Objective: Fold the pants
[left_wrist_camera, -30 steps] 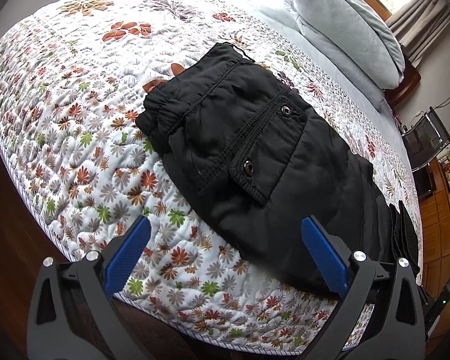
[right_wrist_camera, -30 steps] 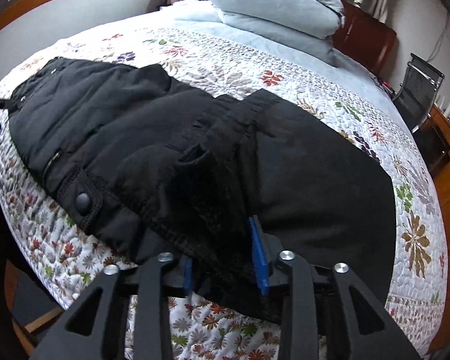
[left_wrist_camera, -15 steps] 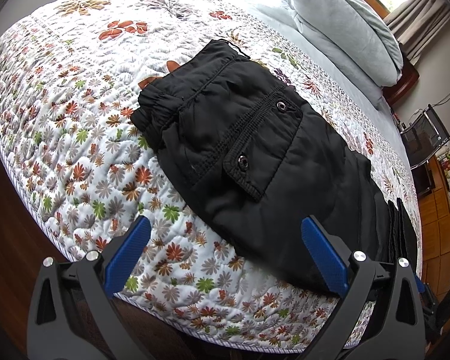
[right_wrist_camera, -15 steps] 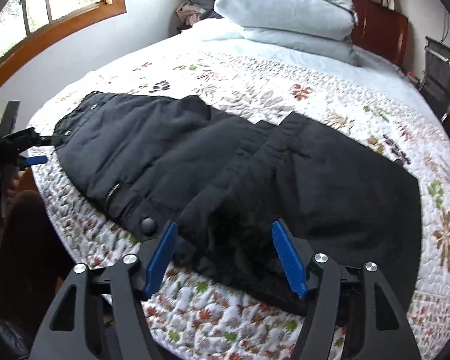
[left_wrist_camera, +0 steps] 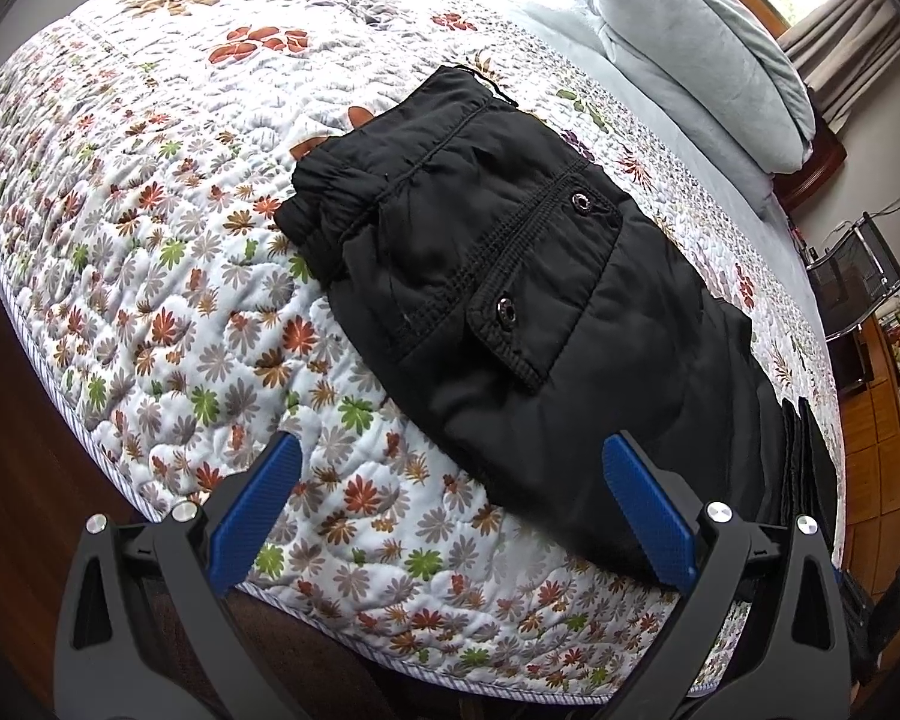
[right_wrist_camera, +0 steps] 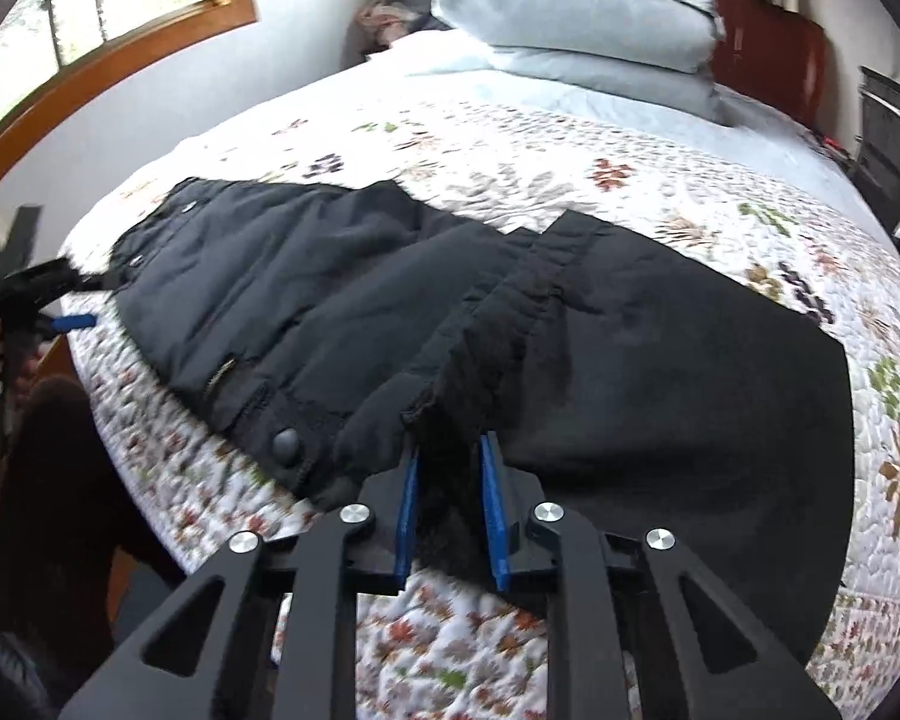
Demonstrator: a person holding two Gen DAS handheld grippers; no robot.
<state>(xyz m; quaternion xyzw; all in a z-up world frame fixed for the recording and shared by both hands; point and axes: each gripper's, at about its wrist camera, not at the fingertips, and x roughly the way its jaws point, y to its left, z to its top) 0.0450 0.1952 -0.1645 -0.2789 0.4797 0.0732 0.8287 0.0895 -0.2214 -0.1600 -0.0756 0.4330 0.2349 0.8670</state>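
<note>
Near the quilt's point(right_wrist_camera: 570, 192) front edge, black pants point(right_wrist_camera: 330, 300) lie lengthwise. My right gripper point(right_wrist_camera: 450, 498) has just been closing and pinches their bunched hem fabric; my left gripper point(left_wrist_camera: 450, 516) gapes empty. Padded, limp cloth: grip seams.

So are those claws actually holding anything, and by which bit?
The right claw has just closed on the black pants, pinching their near edge. The left claw is open, holding nothing.

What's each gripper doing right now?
Left gripper: open, holding nothing, above the quilt's edge.
Right gripper: jaws just closed, shut on the black pants at their near edge.
</note>
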